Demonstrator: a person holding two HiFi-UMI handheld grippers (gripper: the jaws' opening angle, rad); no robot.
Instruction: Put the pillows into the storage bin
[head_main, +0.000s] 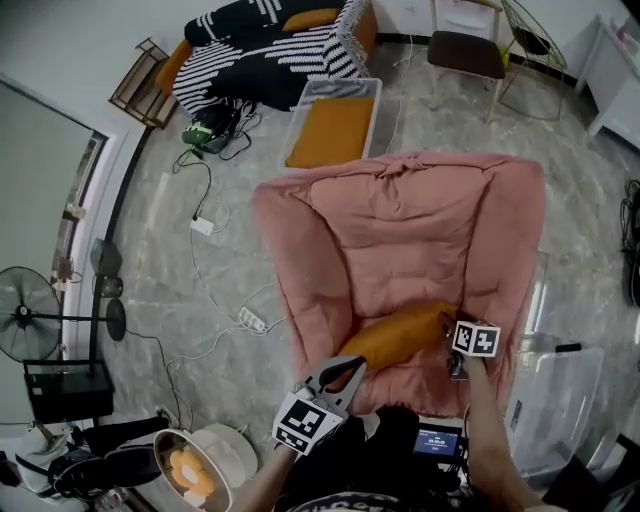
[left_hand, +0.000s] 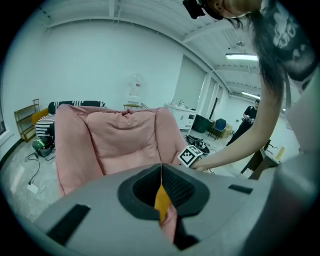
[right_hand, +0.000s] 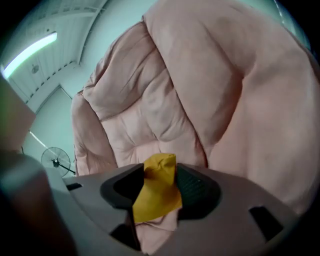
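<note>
An orange pillow (head_main: 400, 335) lies on the seat of a pink padded chair (head_main: 400, 230). My left gripper (head_main: 345, 372) is at the pillow's near left end, shut on a thin fold of its orange cloth (left_hand: 162, 202). At the right end is my right gripper (head_main: 448, 338). In the right gripper view its jaws (right_hand: 159, 176) stand wide apart, with a bunched pillow corner (right_hand: 155, 197) loose between them. A white storage bin (head_main: 340, 86) stands on the floor beyond the chair, with another orange pillow (head_main: 330, 130) in it.
A striped sofa (head_main: 270, 45) and a dark chair (head_main: 465, 50) stand at the back. Cables and a power strip (head_main: 250, 320) trail over the floor left of the pink chair. A fan (head_main: 25, 315) is at far left. A clear bin (head_main: 555, 395) is at near right.
</note>
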